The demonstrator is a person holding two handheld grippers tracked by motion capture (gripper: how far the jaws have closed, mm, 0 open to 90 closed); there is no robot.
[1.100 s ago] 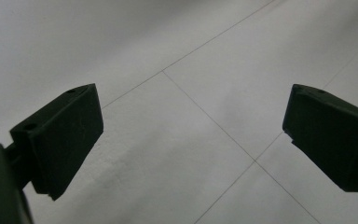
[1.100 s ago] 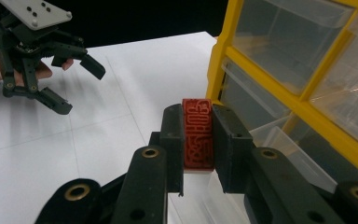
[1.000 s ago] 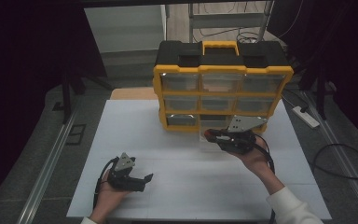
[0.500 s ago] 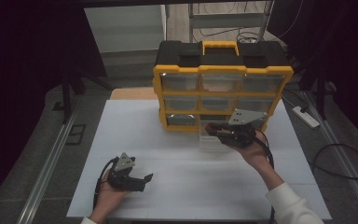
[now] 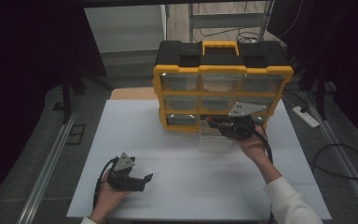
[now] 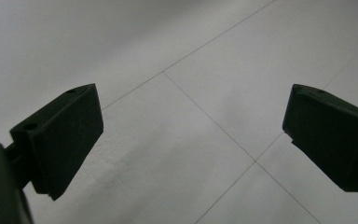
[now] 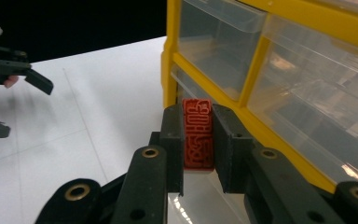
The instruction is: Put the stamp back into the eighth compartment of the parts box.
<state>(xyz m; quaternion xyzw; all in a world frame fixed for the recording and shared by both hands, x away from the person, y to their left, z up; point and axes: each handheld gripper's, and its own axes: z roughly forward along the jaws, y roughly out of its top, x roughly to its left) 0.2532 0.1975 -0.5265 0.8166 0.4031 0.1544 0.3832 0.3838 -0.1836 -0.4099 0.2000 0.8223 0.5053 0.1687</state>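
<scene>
Right gripper (image 7: 197, 140) clamps red stamp (image 7: 197, 133), long axis upright, just before yellow organizer (image 5: 223, 74), above pulled-out clear drawer (image 5: 216, 139). Left gripper (image 5: 142, 179) open, well apart from organizer.

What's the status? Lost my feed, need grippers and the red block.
Right gripper shut on red carved block, above the pulled-out clear drawer. Left gripper open, idle over white table. Nothing blocking.
</scene>
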